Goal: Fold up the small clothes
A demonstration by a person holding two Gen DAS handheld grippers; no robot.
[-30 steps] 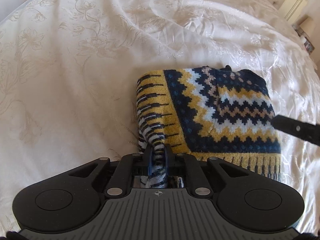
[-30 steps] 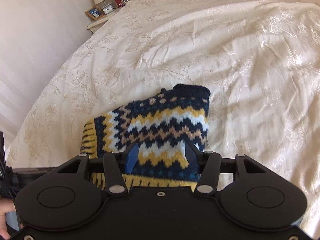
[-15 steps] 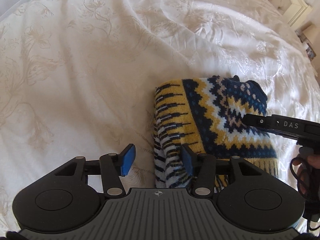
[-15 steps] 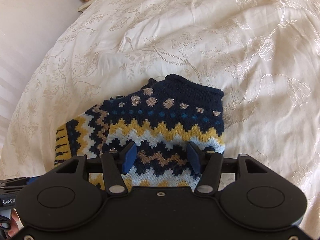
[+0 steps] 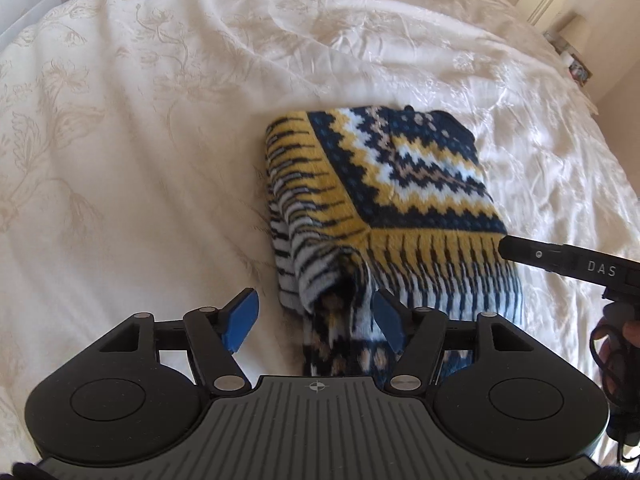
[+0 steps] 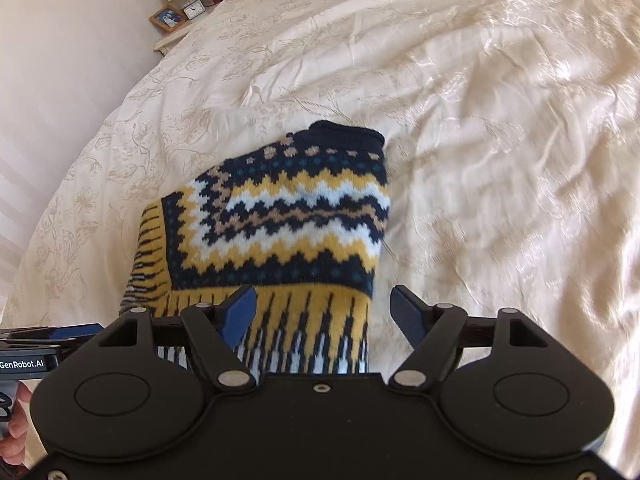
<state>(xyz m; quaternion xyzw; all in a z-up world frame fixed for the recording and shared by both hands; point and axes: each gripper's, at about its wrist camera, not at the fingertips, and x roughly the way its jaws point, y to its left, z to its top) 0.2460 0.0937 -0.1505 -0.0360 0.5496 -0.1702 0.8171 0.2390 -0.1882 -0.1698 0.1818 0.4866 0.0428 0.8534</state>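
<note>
A second ago the left gripper (image 5: 316, 326) was pinching the striped edge of the sweater (image 5: 384, 184); now its blue fingers (image 5: 240, 320) stand wide apart and hold nothing, the loose corner of knit slumped between them. The right gripper (image 6: 322, 316) is equally wide open and empty, drawn back to the fringed yellow hem after hovering over the zigzag bands half a second earlier.

The sweater lies folded into a compact block on the cream bedspread (image 5: 140, 140), its navy collar end pointing away from both tools. The near left corner is untidy, with a striped layer sagging out from under the top panel. To finish well, that stray flap probably wants tucking under or smoothing flat, gripped low at the edge so the upper layers are not dragged askew.

From the left camera, the right tool shows only as a black bar at the frame's edge, with part of a hand behind it. The sweater's nearest edge vanishes beneath each gripper body, so whether its lower layers are squared cannot be told. A bedside table (image 6: 172, 36) with a lamp and small items sits far off.
</note>
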